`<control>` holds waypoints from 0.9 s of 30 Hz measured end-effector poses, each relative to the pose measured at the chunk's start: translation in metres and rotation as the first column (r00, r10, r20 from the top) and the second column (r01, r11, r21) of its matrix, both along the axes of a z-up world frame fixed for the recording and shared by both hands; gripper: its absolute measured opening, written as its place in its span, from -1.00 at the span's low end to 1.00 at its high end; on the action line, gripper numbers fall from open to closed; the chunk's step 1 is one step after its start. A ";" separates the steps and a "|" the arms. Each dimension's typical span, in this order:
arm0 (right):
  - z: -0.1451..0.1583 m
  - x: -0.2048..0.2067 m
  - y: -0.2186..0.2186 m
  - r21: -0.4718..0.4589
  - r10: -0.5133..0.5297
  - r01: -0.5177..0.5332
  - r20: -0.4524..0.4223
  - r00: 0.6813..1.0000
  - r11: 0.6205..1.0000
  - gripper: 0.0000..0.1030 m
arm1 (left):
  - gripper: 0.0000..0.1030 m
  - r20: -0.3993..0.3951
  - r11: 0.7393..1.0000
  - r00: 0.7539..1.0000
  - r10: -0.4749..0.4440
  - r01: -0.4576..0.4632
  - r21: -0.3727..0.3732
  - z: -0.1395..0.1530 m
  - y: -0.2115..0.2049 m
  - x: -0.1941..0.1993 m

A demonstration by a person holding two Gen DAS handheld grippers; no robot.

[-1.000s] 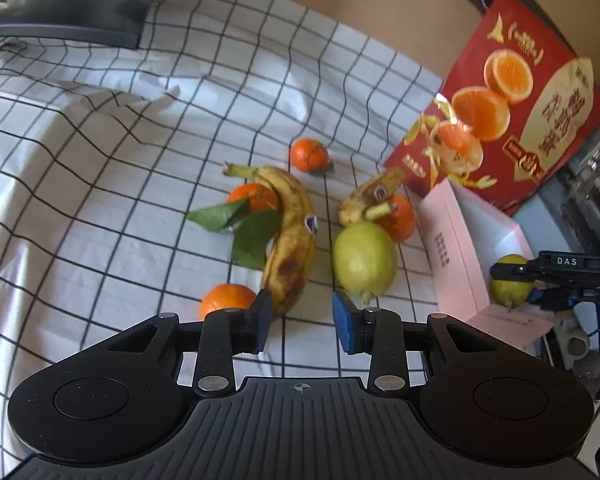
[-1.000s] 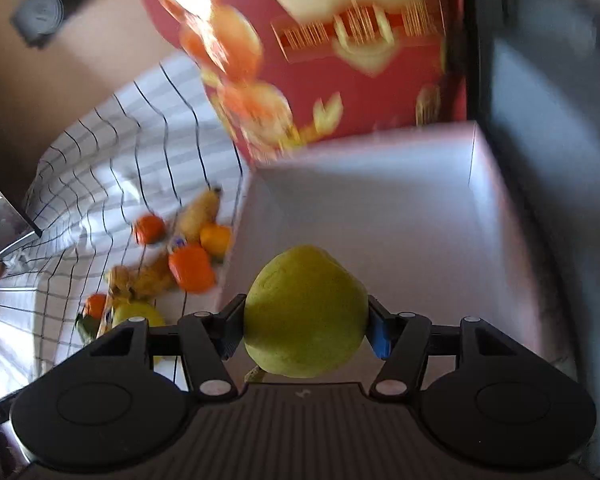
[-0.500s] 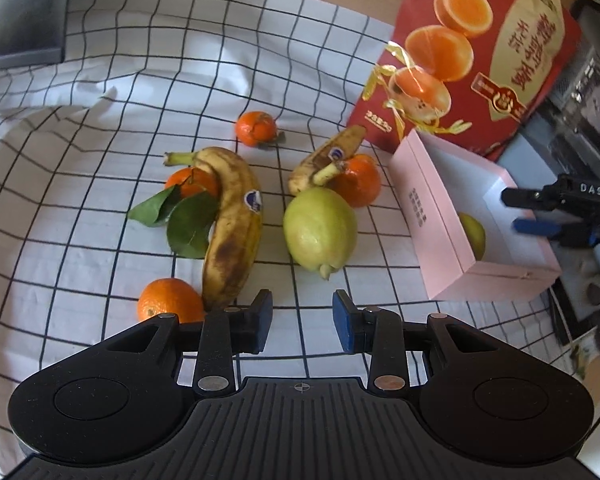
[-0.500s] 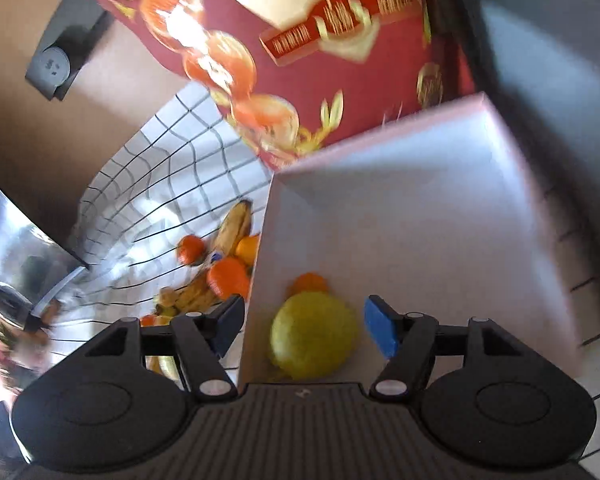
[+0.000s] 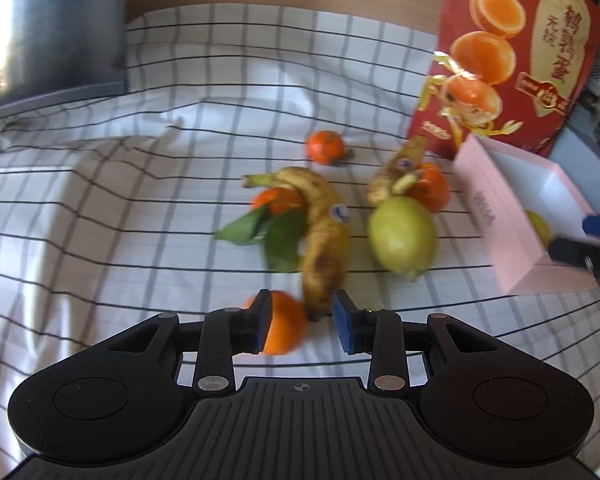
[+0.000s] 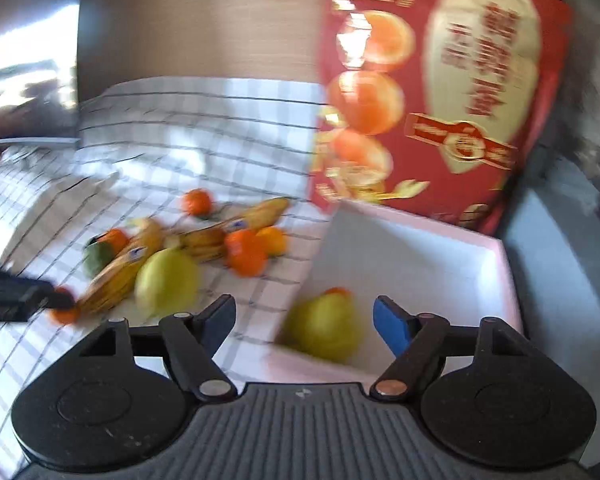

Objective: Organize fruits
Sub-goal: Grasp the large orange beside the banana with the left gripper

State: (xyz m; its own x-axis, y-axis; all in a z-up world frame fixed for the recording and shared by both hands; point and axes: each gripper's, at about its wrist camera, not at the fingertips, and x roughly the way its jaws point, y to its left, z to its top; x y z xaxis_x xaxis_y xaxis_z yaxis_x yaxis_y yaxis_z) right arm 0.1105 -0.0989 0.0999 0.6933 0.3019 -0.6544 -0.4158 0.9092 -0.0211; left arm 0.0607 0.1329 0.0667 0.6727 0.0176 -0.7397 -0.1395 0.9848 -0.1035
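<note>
The right gripper (image 6: 304, 320) is opening its fingers above the pink box's (image 6: 496, 276) near wall, nothing held; the left gripper (image 5: 302, 326), fingers narrowly apart and empty, is hovering over a tangerine (image 5: 286, 328)

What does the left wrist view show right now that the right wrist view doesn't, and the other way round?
Only the left wrist view: the left gripper head-on, its jaws narrow and apart, the nearest orange low between them, no squeeze visible.

Only the right wrist view: the right gripper with jaws opening, nothing between them; the whole floor of the pink box, where a small orange fruit sits behind the lemon.

Both: the red gift box, the checked cloth, the bananas, the loose lemon and oranges on the cloth.
</note>
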 end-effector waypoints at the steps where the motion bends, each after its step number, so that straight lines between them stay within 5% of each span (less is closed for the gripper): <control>1: -0.004 -0.005 0.007 0.012 0.013 -0.013 -0.008 1.000 1.000 0.49 | -0.28 -0.007 1.000 1.000 0.010 -0.010 0.005 -0.002 0.003 -0.002; 13: -0.054 -0.047 0.064 -0.013 0.113 -0.115 -0.113 0.987 0.993 0.50 | -0.06 -0.107 0.998 0.993 0.046 -0.049 -0.027 -0.021 0.009 0.013; 27: -0.054 -0.040 0.055 -0.017 0.094 -0.094 -0.050 0.994 0.995 0.51 | -0.09 -0.126 0.997 0.992 -0.007 -0.002 -0.073 -0.017 0.005 0.001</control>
